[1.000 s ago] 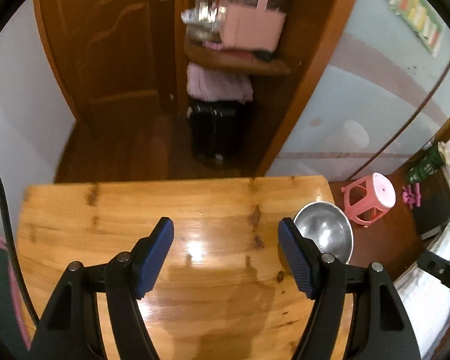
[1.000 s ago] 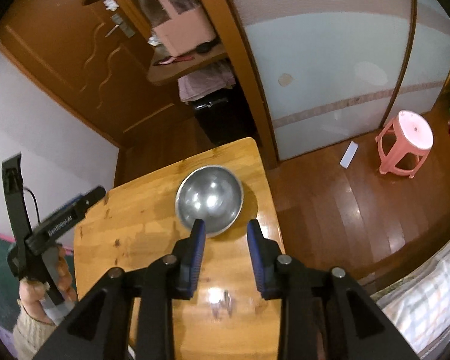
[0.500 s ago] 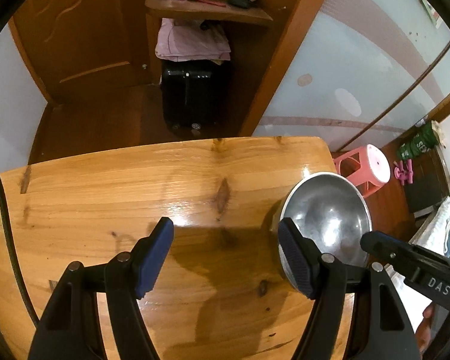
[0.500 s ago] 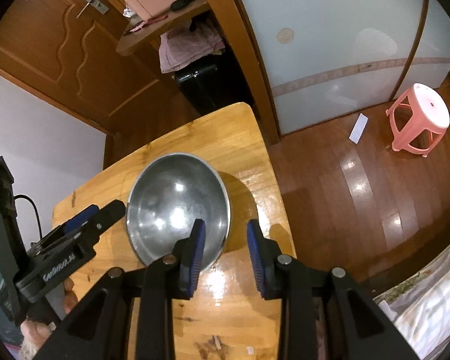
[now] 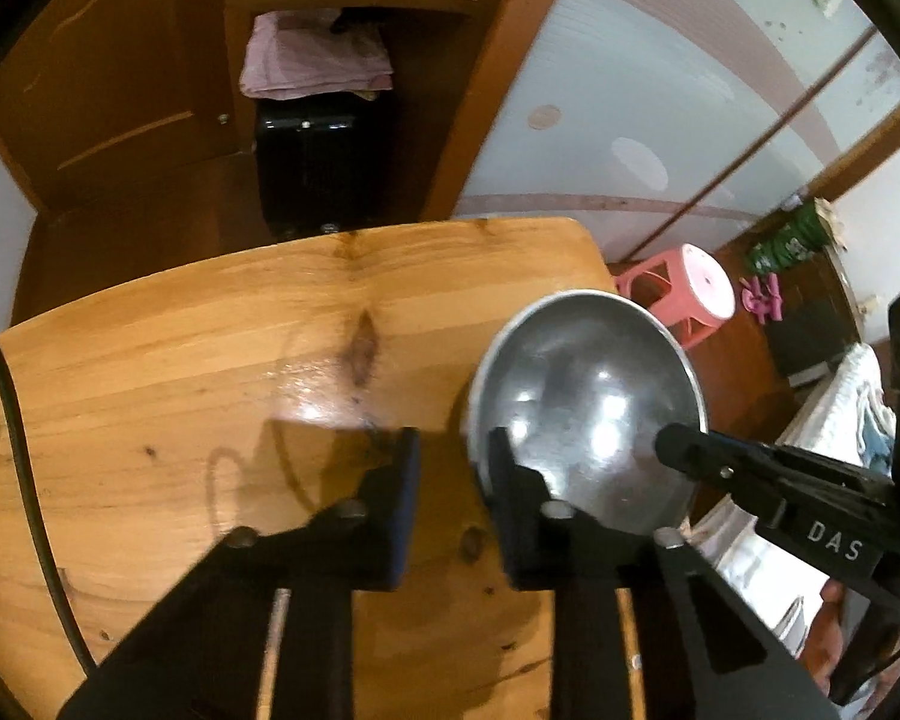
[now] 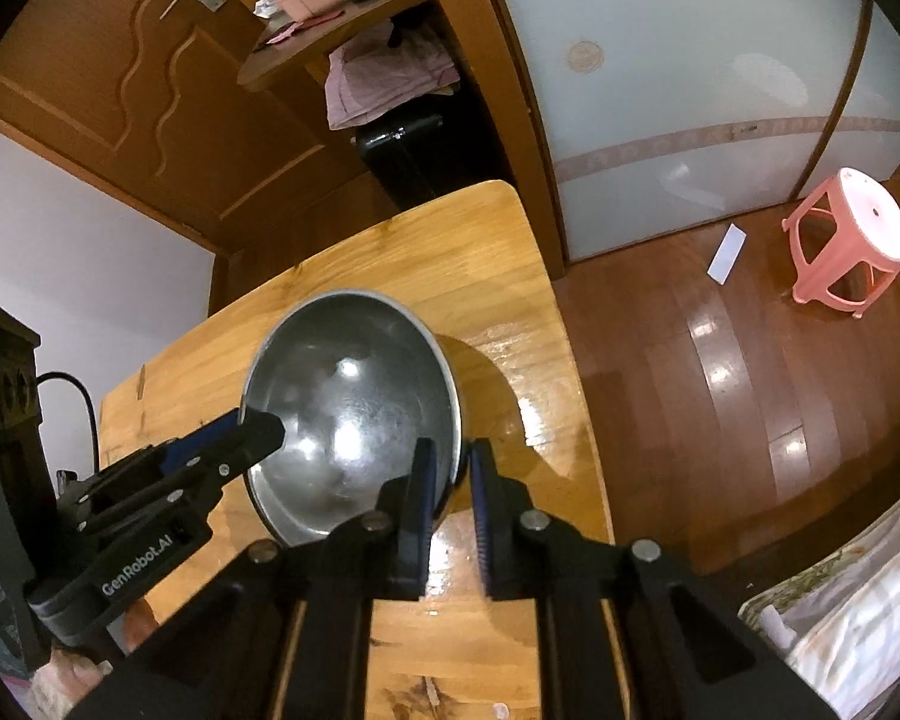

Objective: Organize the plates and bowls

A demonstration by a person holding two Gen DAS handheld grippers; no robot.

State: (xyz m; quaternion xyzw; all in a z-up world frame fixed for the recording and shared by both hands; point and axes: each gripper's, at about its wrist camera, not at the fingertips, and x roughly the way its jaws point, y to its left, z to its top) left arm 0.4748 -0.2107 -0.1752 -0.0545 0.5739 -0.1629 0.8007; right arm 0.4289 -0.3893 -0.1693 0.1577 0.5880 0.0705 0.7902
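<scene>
A wooden table [image 5: 168, 372] with a glossy, knotty top and rounded corners carries a single steel bowl [image 5: 582, 402], which sits near its right edge, close to the far right corner. The bowl looks tipped rather than flat on its base, though the fisheye makes that hard to judge. From the right wrist view the bowl [image 6: 348, 420] throws a shadow onto the table [image 6: 498, 276] on its right side. Small pale specks lie on the near part of the top.
</scene>
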